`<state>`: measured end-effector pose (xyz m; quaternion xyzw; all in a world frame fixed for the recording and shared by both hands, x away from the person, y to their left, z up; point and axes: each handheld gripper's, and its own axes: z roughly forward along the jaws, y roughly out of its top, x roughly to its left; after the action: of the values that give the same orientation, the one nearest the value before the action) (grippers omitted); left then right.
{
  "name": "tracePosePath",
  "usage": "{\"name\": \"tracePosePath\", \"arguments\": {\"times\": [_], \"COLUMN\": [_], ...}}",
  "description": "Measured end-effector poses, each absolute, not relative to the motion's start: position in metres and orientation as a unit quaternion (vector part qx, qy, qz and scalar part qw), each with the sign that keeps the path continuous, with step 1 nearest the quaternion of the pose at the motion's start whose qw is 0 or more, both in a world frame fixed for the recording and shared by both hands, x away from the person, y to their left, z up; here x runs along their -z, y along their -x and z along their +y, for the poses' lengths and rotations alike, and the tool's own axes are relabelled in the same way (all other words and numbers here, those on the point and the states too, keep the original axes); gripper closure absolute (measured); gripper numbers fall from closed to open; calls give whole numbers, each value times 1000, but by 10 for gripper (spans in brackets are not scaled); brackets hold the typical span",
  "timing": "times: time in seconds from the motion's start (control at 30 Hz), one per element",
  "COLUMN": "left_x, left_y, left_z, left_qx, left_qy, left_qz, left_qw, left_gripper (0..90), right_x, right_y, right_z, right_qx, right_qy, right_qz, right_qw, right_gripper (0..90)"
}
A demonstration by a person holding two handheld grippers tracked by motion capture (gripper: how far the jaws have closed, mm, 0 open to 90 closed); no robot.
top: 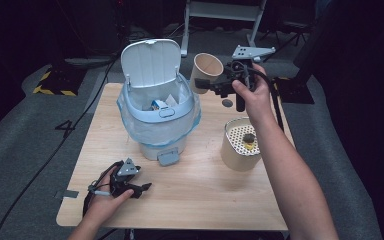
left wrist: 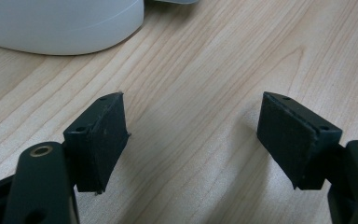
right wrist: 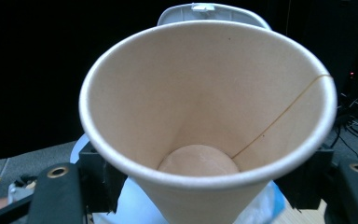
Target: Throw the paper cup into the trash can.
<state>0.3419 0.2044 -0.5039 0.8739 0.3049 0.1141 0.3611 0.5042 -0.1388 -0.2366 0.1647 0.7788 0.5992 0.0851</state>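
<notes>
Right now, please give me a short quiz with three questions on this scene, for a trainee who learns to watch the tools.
1. True or false: the right tool holds a paper cup above the table.
2. Which describes the bin's lid? A) shut B) raised open C) lying on the table
3. In a few words: how do the jaws of the left tool stand, and what is between them?

Key
1. True; the cup is gripped near its lower part, beside the bin.
2. B; the lid stands up behind the bin's opening.
3. Open, wide apart, with nothing but bare wooden table between them.
</notes>
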Motion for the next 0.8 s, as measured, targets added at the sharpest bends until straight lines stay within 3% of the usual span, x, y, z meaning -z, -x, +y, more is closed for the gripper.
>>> {"name": "tracePosePath", "arguments": {"times": [0.53, 0.8], "left_x": [504, 504], "left_y": [-342, -342], "left_z": [204, 204], "left_qx": [-115, -115], "left_qy": [-874, -874], "left_qz": [305, 305], "left_qw": [361, 361], "left_gripper": [244, 244], "right_x": [256, 265], "right_y": [-514, -520], "right_z": [-78, -70], "right_qx": [-590, -582], "right_qy": [-150, -161], "right_qz": [791, 795], "right_qw": [69, 66], "right_gripper": [288, 285]}}
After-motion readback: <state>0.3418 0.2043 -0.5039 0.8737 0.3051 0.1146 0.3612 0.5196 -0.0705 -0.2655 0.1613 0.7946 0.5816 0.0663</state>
